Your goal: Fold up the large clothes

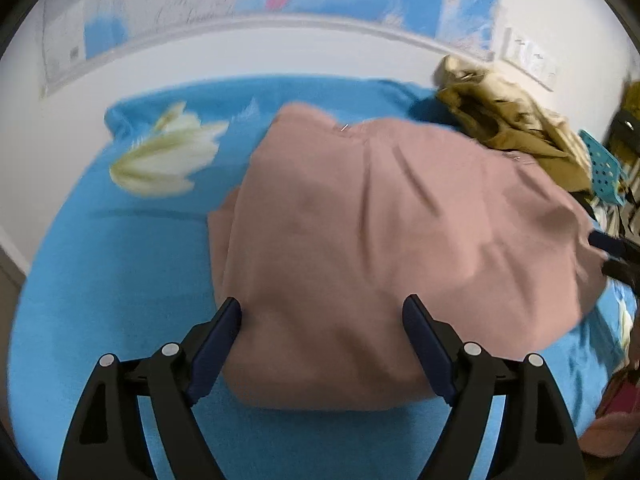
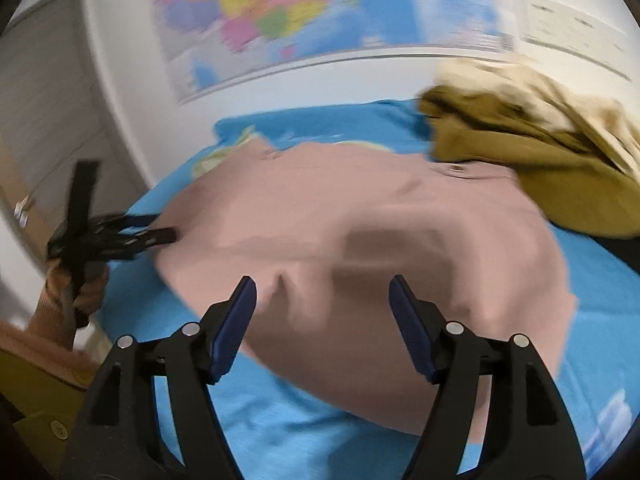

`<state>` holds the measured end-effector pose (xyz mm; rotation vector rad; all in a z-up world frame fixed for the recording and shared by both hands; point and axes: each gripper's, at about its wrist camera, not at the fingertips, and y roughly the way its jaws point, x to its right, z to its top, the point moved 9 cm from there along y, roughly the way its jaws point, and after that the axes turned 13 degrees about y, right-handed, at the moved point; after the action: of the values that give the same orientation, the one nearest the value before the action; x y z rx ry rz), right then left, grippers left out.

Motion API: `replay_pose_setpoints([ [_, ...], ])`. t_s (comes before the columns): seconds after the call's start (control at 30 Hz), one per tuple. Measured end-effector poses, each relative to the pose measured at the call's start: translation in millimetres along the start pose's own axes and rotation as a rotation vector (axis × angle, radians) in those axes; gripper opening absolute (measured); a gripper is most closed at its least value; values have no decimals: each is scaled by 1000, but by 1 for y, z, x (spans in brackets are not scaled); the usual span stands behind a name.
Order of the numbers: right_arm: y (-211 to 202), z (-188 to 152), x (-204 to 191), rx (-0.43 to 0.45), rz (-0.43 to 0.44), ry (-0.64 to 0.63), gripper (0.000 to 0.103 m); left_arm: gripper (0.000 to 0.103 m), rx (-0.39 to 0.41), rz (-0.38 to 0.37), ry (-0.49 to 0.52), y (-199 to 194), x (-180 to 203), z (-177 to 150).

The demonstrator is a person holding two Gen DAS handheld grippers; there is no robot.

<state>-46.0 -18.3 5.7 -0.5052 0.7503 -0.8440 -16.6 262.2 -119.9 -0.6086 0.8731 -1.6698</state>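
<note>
A dusty-pink garment (image 1: pixel 360 232) lies folded into a broad bundle on the blue bed sheet (image 1: pixel 120 280). My left gripper (image 1: pixel 322 306) hovers over the bundle's near edge. It is open, and its blue pads are spread wide with nothing pinched between them. In the right wrist view the pink garment (image 2: pixel 360 232) fills the middle. My right gripper (image 2: pixel 323 284) stands open above its near part, gripping no cloth. The left gripper (image 2: pixel 160 228), held by a hand (image 2: pixel 80 292), sits at the garment's left edge. The right gripper (image 1: pixel 600 252) shows at the garment's right edge.
A heap of mustard and beige clothes (image 1: pixel 512 128) (image 2: pixel 540 152) lies at the bed's far right, touching the pink garment. A world map (image 2: pixel 260 12) hangs on the white wall behind. A blue perforated plastic item (image 1: pixel 604 172) stands past the right side. A door (image 2: pixel 44 100) is at the left.
</note>
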Motion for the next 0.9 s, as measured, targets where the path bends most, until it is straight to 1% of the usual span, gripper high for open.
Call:
replay_pose_setpoints([
  [0.07, 13, -6, -7, -38, -20, -48, 68, 80, 0, -4, -21, 2, -5, -2],
  [0.1, 23, -11, -6, -69, -36, -65, 69, 80, 4, -2, -25, 1, -6, -2],
  [0.17, 34, -17, 2, -101, -78, -72, 70, 80, 5, 1, -44, -1, -9, -3],
  [0.23, 35, -16, 5, -103, -66, -53, 70, 80, 7, 3, -59, -4, -13, -4],
  [0.3, 30, -13, 2, -92, -68, -51, 71, 79, 11, -31, -99, -8, -17, -7],
  [0.33, 27, -11, -2, -84, -63, -60, 71, 79, 18, -43, -113, -12, -19, -8],
  [0.4, 18, -9, -19, -66, -26, -96, 71, 79, 41, -30, -111, -21, -20, -9],
  [0.5, 13, -6, -46, -42, 12, -180, 73, 79, 55, -8, -102, -31, -20, -10],
  [0.57, 20, -6, -70, -53, 49, -248, 74, 79, 58, -14, -109, -33, -21, -10],
  [0.6, 25, -7, -78, -59, 50, -279, 76, 79, 58, -16, -111, -33, -21, -10],
  [0.67, 39, -13, -99, -84, 51, -367, 77, 79, 52, -7, -116, -34, -22, -12],
  [0.73, 53, -22, -115, -111, 50, -438, 77, 79, 44, -14, -128, -36, -23, -17],
  [0.8, 66, -29, -122, -133, 33, -498, 77, 81, 48, -37, -150, -41, -23, -25],
  [0.87, 83, -38, -126, -143, -29, -597, 77, 83, 44, -58, -166, -44, -22, -32],
  [0.9, 87, -41, -126, -147, -49, -626, 75, 83, 41, -66, -171, -45, -21, -35],
])
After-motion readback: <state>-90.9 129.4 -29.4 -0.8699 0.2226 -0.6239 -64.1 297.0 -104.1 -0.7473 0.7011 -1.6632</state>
